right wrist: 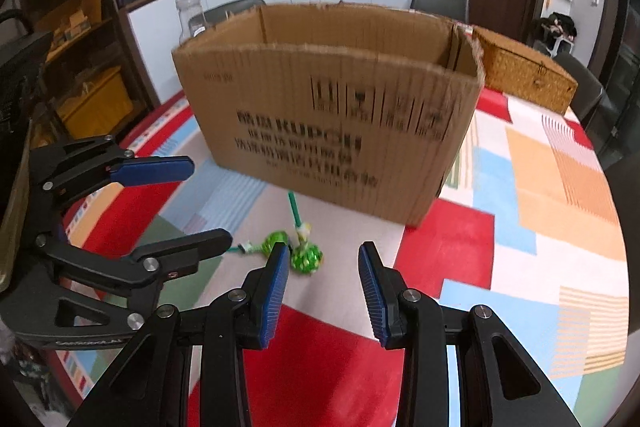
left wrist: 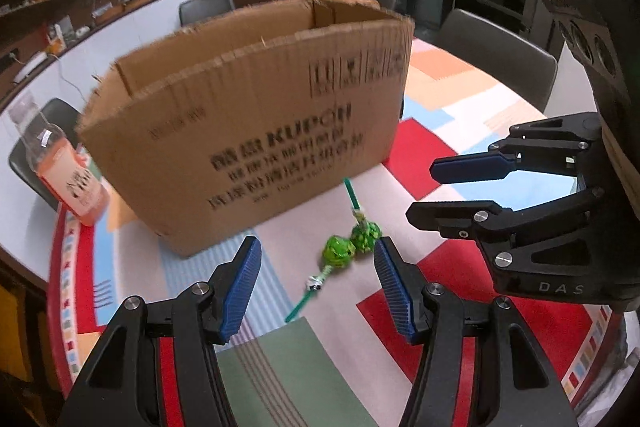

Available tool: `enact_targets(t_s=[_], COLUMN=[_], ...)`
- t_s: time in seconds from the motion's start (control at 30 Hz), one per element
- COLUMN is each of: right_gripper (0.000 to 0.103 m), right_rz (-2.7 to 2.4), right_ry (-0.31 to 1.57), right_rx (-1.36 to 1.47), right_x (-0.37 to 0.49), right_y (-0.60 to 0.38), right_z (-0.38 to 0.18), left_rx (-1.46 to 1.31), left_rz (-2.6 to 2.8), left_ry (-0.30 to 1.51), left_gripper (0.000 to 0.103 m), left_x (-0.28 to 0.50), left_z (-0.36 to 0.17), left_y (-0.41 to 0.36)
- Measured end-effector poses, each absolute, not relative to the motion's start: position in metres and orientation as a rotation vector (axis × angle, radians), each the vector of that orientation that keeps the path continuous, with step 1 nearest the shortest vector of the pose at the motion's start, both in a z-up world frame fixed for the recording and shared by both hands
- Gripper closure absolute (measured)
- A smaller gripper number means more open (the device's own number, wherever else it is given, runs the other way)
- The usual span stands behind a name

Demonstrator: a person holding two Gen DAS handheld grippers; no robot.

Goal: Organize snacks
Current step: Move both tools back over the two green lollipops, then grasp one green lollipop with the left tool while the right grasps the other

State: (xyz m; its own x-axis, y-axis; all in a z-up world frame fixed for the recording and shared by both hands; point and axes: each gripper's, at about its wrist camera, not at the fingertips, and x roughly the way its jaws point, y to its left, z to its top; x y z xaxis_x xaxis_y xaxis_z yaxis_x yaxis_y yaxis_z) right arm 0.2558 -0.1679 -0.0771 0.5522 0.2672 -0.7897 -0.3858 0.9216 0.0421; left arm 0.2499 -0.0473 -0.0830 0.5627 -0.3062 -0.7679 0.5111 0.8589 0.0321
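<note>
The left gripper was seen in the left wrist view with its blue-padded jaws spread wide and nothing held between them, poised above a table covered by a patterned cloth of red, blue, orange and green blocks. Two green-wrapped lollipops were found lying on the cloth just ahead of the jaws, their heads touching and their sticks pointing apart, one toward the open cardboard box standing behind them. A bottle of orange drink was seen standing to the left of the box. The right gripper was visible at the right edge, its fingers parted and empty. In the right wrist view, the right gripper was shown with jaws wide and empty, the lollipops lying on the cloth just beyond its left finger, in front of the box. The left gripper was seen at the left, likewise open, and a woven basket was seen behind the box on the right
</note>
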Motion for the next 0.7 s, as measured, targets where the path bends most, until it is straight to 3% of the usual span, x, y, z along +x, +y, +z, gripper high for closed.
enact_targets(t_s=[0.3,0.7], right_gripper=[0.066,0.066], right_rz=[0.364,0.369], right_ry=[0.962,0.994], right_rx=[-0.146,-0.128], right_x=[0.261,0.264], right_y=[-0.172,-0.172], right_z=[-0.096,-0.109], left_rx=[0.228,0.181], left_rz=[-0.544,-0.574], left_ry=[0.922,0.966], left_gripper=[0.060,0.067], left_x=[0.268,0.284], left_z=[-0.112,-0.132], left_y=[-0.055,-0.057])
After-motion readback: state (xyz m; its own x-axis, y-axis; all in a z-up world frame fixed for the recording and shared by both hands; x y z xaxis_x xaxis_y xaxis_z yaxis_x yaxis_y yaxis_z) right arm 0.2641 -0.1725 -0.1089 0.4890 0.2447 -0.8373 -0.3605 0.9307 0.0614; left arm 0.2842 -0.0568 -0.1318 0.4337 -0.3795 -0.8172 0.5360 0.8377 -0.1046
